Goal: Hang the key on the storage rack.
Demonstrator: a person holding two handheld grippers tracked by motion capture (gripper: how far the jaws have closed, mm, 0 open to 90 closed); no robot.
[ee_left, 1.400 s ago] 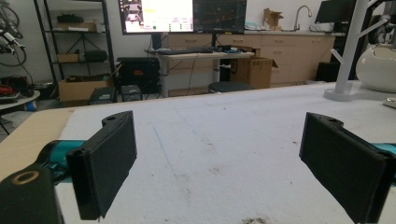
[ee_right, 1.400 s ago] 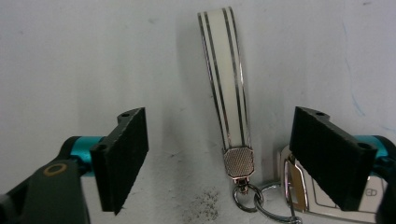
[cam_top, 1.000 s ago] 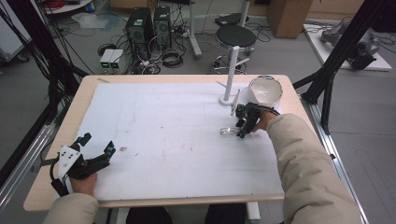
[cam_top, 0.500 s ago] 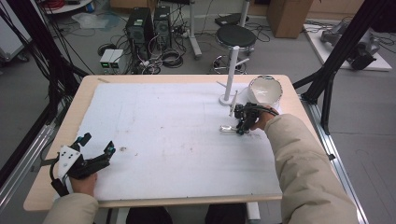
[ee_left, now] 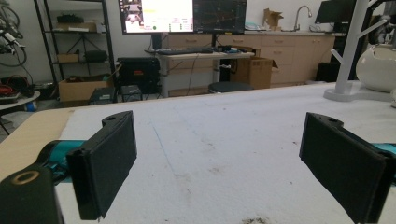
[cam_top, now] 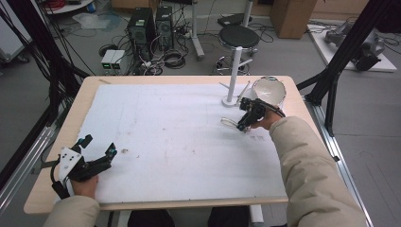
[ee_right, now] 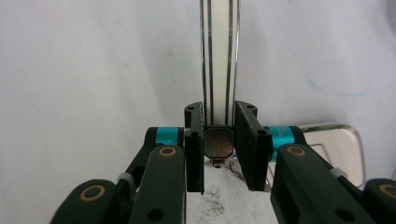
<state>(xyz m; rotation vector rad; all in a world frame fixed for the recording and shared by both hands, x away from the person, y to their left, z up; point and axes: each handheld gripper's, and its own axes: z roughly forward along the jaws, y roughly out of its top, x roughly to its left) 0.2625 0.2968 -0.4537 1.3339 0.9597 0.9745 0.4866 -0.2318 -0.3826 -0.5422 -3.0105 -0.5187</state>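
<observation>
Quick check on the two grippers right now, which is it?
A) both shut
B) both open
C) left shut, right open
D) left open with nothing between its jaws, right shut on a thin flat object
D: the left gripper has its jaws spread wide over bare table cover, while the right gripper is clamped on a thin flat object standing between its jaws.

One white stand (cam_top: pixel 233 78), one white bowl (cam_top: pixel 268 91), one pair of glasses (cam_top: pixel 230 123).

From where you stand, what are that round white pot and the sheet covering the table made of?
The round white pot looks like glazed ceramic: smooth and slightly shiny. The sheet looks like matte white foam or felt, finely textured and scuffed with stains; which one is unclear.
</observation>
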